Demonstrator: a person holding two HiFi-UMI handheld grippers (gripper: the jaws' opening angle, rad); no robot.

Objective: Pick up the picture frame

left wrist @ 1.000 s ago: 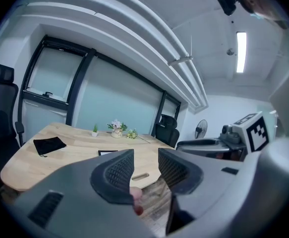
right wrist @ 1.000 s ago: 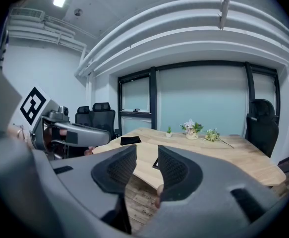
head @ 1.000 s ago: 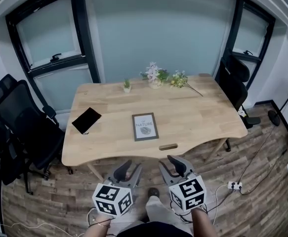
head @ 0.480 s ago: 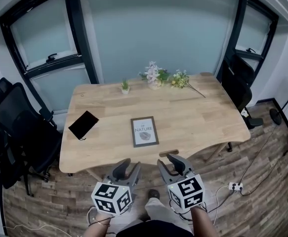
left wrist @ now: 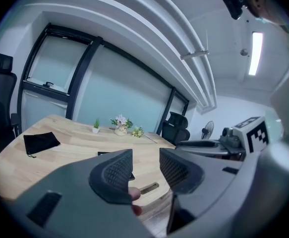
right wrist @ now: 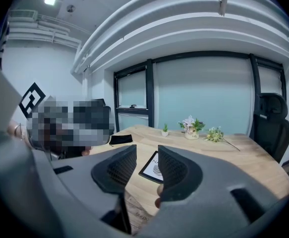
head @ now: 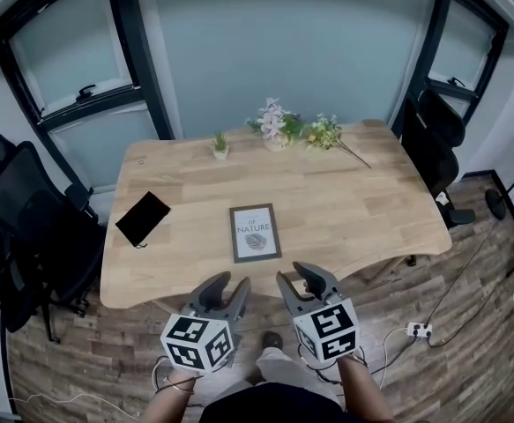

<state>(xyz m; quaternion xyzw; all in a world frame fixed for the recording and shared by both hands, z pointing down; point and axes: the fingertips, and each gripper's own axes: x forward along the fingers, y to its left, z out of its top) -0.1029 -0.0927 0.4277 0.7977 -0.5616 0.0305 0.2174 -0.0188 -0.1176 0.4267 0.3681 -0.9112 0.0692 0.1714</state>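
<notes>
Far to the left, black mesh-backed office chairs (head: 18, 227) crowd a pale wooden tabletop (head: 353, 210) with rounded corners. A flat black pouch (head: 142, 218) lies on its left part. Near the front edge, lying flat, is the picture frame (head: 255, 233), a thin dark rectangle round a white print reading "NATURE" above a round grey motif. Short of that edge hover the left tool (head: 228, 283), its ribbed jaws just opened wide with nothing between them, and the right tool (head: 299, 278), jaws likewise apart and empty. Nothing lies between tools and frame. Along the back edge stand a tiny potted plant (head: 219, 144), a pot of flowers (head: 274, 123) and a loose sprig (head: 327, 133).
</notes>
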